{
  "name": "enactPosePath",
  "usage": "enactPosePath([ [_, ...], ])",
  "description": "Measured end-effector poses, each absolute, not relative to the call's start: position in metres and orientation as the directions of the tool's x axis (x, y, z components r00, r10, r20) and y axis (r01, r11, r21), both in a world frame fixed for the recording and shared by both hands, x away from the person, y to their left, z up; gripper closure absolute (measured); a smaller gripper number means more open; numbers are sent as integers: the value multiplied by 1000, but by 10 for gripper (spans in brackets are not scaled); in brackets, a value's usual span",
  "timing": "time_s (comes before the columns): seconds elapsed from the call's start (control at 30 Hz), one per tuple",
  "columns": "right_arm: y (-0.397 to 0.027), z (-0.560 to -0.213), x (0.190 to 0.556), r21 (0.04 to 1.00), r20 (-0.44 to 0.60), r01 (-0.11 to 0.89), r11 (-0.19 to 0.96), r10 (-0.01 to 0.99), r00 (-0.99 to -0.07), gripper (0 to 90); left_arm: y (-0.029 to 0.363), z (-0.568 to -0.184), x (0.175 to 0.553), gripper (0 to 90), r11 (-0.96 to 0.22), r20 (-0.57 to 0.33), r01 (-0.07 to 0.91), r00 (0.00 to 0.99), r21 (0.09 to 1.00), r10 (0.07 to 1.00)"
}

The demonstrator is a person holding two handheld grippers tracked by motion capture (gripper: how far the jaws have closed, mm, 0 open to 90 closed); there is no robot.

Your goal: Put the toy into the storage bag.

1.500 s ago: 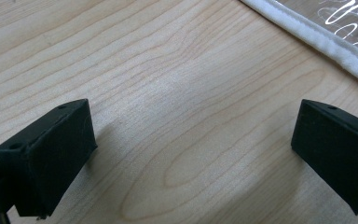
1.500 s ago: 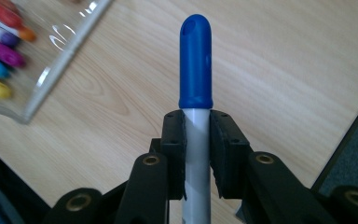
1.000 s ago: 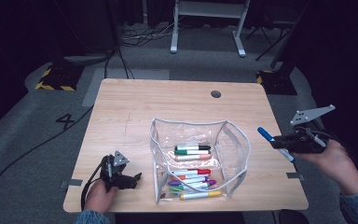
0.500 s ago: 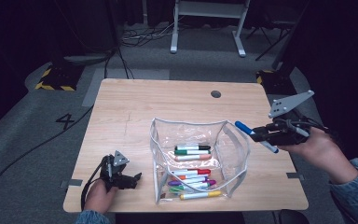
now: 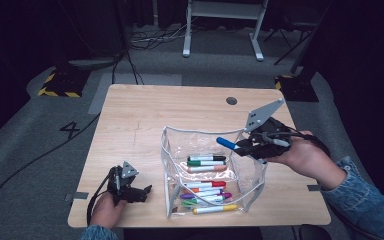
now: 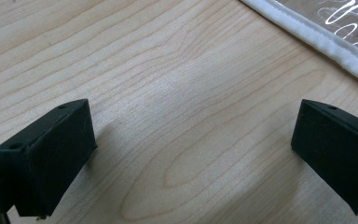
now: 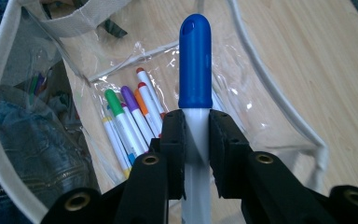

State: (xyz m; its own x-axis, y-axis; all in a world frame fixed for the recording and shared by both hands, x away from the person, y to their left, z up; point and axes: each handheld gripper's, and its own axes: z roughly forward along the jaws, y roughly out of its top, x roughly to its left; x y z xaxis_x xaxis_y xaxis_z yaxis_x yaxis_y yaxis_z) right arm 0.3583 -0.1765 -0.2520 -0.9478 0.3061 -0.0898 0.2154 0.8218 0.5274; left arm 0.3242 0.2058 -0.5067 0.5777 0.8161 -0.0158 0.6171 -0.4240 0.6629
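Observation:
A clear plastic pouch (image 5: 175, 165) with a white rim stands open in the middle of the wooden table (image 5: 145, 115); several coloured markers (image 5: 206, 163) lie inside it. My right gripper (image 5: 244, 146) is shut on a white marker with a blue cap (image 5: 227, 143), held over the pouch's right rim with the cap pointing left over the opening. In the right gripper view the blue-capped marker (image 7: 195, 70) sticks up between the pads, above the markers in the pouch (image 7: 130, 112). My left gripper (image 5: 144, 192) rests open on the table left of the pouch, its jaws wide over bare wood (image 6: 186, 140).
The pouch's white rim (image 6: 317, 42) lies just beyond the left gripper's jaws. A dark round hole (image 5: 231, 100) sits in the table's far right part. Cables and a yellow-black floor block (image 5: 60, 82) lie beyond the table; a white stand (image 5: 220, 25) is behind.
My right gripper has carried the blue-capped marker leftward from past the table's right edge to above the pouch's right rim. The left gripper has stayed still.

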Motion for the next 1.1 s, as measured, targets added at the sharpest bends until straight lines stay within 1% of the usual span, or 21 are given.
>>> enactPosePath([
  [0.23, -149, -269, 362, 480, -75, 198, 855, 265, -961, 767, 206, -507, 324, 0, -424, -16, 617, 578, 663, 816],
  [0.57, -115, -303, 364, 371, -60, 195, 908, 233, -971, 767, 206, -507, 324, 0, -425, -16, 617, 578, 662, 816],
  [0.83, -96, -327, 361, 270, -60, 172, 947, 195, -979, 767, 206, -507, 324, 0, -423, -17, 618, 577, 663, 816],
  [1.1, -80, -347, 359, 209, -53, 151, 966, 165, -985, 767, 205, -507, 325, 0, -419, -21, 619, 576, 664, 817],
])
